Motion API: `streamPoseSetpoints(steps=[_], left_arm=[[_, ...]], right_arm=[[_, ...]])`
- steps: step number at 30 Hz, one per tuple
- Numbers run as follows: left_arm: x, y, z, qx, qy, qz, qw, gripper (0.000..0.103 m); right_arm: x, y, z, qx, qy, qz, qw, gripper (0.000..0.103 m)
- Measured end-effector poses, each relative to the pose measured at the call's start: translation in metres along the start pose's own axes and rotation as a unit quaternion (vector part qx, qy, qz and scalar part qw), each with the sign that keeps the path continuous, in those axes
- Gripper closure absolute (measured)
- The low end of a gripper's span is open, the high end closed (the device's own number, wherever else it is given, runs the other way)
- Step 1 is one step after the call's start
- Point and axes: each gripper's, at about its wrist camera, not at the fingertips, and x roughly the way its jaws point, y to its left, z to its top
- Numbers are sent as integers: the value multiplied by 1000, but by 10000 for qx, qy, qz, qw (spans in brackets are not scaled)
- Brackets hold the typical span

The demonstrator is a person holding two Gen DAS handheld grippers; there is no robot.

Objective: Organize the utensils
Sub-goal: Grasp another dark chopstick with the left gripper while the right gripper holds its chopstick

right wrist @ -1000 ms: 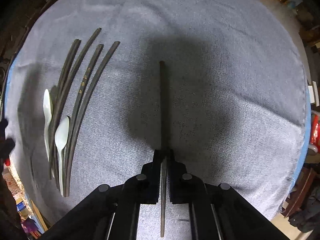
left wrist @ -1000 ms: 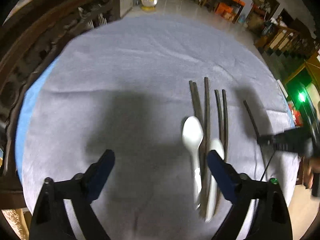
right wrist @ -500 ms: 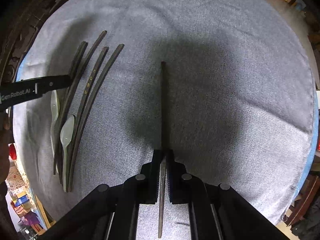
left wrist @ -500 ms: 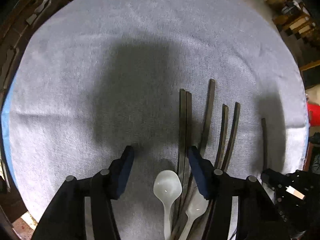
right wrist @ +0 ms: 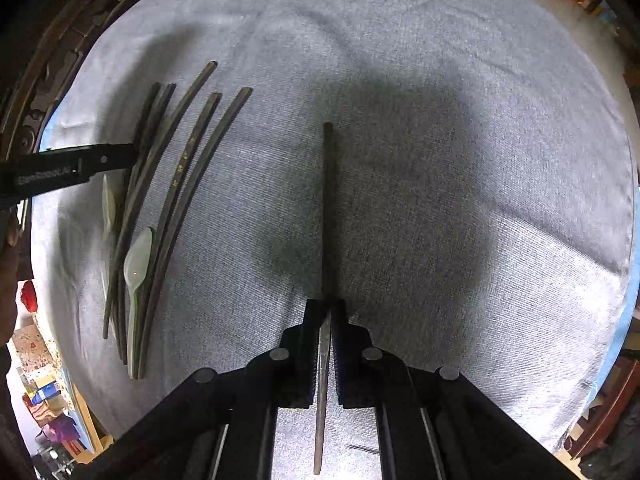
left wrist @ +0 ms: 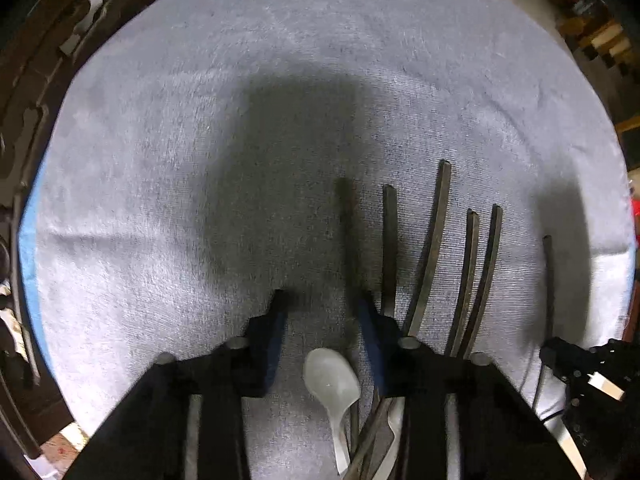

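Note:
Several dark chopsticks [left wrist: 432,248] and two white plastic spoons lie side by side on a grey cloth [left wrist: 200,160]. My left gripper [left wrist: 322,300] is open, low over the cloth, with one spoon [left wrist: 332,376] between its fingers and a blurred chopstick [left wrist: 352,240] at its right finger. In the right wrist view the same pile of chopsticks [right wrist: 180,184] and a spoon [right wrist: 138,260] lie at the left, with the left gripper's finger [right wrist: 72,168] over them. My right gripper [right wrist: 326,312] is shut on a single dark chopstick [right wrist: 329,200] that points forward.
The round table has a dark carved wooden rim [right wrist: 52,64] at the left. A blue under-cloth [left wrist: 28,240] shows at the edge. The right gripper [left wrist: 580,364] and its chopstick [left wrist: 549,280] show at the right of the left wrist view.
My left gripper has narrowed and come down over the left spoon and the leftmost chopstick, which has shifted left. My right gripper keeps its chopstick and has barely moved.

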Motion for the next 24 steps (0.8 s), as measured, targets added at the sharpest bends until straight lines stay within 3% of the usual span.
streamPoseSetpoints(steps=[2, 7, 11, 18, 24], left_arm=[[-3, -1, 1, 65, 139, -171, 9997, 96], [-3, 12, -3, 513, 507, -443, 9964, 98], [-3, 24, -7, 694, 818, -439, 9933, 97], [-11, 4, -2, 873, 800, -18, 9930, 97], [-23, 8, -17, 712, 642, -185, 9952, 98]], right_arm=[[-2, -2, 1, 27, 24, 20, 10000, 95], [-3, -1, 2, -34, 44, -40, 10000, 95], [-3, -6, 3, -11, 248, -33, 9997, 96], [-1, -4, 25, 65, 550, -197, 9983, 96], [-5, -3, 33, 26, 552, -342, 9979, 95]])
